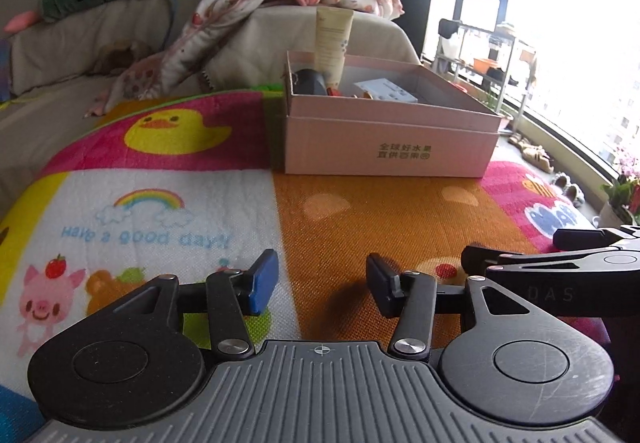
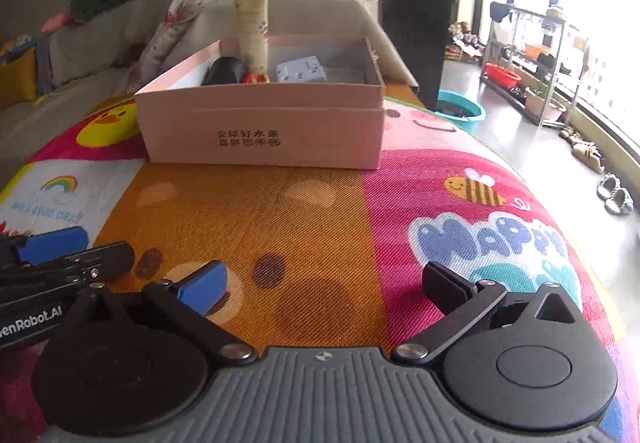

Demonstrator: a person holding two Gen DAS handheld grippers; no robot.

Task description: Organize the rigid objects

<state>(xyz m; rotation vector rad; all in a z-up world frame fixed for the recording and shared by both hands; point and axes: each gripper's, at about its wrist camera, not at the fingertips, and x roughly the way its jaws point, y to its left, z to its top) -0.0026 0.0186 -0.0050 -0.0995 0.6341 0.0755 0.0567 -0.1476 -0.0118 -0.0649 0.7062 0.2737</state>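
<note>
The play mat (image 1: 168, 203) is showing "Have a good day!!" under a rainbow and "HAPPY" at four o'clock of the pink box (image 2: 260, 123), whose front is carrying Chinese characters.

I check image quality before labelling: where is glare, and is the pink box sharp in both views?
Left wrist view: the window is blown out white; the pink box is sharp, its print readable. Right wrist view: glare again at the window; the box is slightly softer.

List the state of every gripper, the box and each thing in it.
Left gripper: open, empty.
Right gripper: open wide, empty.
Box: lidless, on the mat.
Tube: upright in the box.
Black object: in the box, beside the tube.
White block: lying flat in the box.
</note>
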